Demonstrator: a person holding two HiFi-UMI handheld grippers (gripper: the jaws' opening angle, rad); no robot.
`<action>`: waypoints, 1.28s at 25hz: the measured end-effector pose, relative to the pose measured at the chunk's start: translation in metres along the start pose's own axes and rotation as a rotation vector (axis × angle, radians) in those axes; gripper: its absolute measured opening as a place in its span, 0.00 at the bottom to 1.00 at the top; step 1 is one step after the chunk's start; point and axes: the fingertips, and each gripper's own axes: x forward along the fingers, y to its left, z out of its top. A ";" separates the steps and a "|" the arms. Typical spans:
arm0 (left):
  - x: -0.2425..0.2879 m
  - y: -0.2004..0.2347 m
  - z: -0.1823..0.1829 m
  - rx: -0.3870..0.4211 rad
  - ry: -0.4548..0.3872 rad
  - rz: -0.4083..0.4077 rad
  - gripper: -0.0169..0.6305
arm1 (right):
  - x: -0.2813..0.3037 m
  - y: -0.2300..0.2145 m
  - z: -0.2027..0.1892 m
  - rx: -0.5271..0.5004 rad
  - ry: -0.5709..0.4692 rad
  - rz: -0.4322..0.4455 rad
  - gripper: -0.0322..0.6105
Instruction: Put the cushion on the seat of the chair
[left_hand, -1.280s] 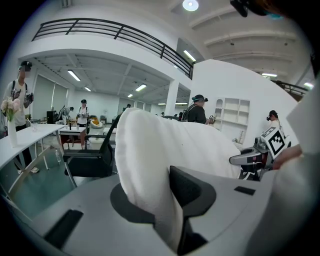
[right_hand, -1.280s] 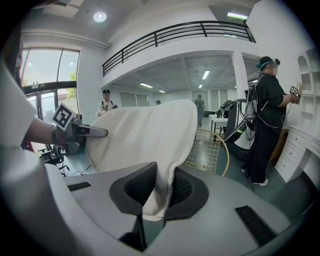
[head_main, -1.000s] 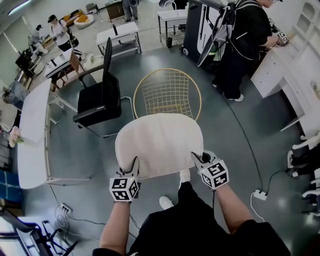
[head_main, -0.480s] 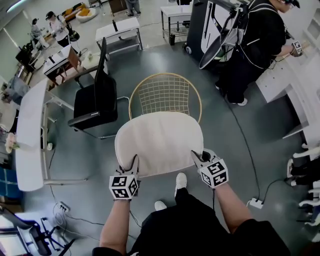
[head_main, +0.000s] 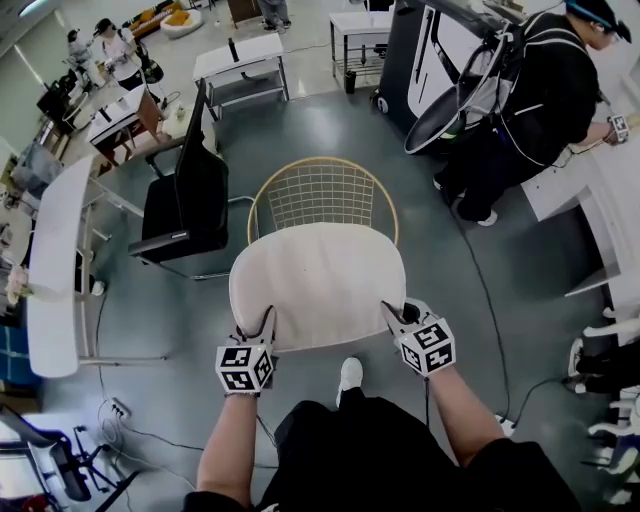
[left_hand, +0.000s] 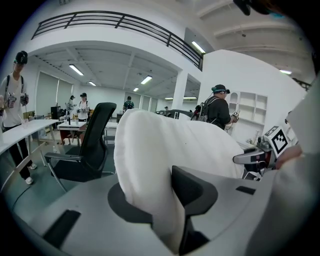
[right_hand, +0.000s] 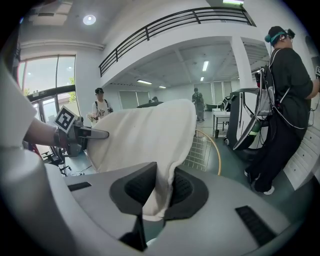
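A soft, rounded cream fabric cushion (head_main: 318, 285) is held over the round gold wire chair (head_main: 325, 192), its near edge pinched by the right claw (head_main: 395, 313). The left claw (head_main: 262, 328) is opening around that edge. Open grey floor (head_main: 470, 300) is seen around the chair.

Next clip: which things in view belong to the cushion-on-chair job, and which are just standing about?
Job:
cushion
gold wire chair, just beyond it
left hand-held gripper, jaws opening with the cushion's edge between them
right hand-held gripper, clamped on the cushion's edge

Standing about:
black office chair
white desk
floor cable
person in black
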 end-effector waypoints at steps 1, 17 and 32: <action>0.003 -0.001 0.002 -0.004 -0.001 0.002 0.23 | 0.001 -0.005 0.001 -0.001 -0.001 0.003 0.14; 0.060 0.010 0.001 -0.019 0.075 0.000 0.27 | 0.034 -0.044 -0.004 0.039 0.039 -0.009 0.14; 0.170 0.068 -0.042 0.000 0.170 -0.014 0.31 | 0.142 -0.086 -0.041 0.073 0.132 -0.064 0.14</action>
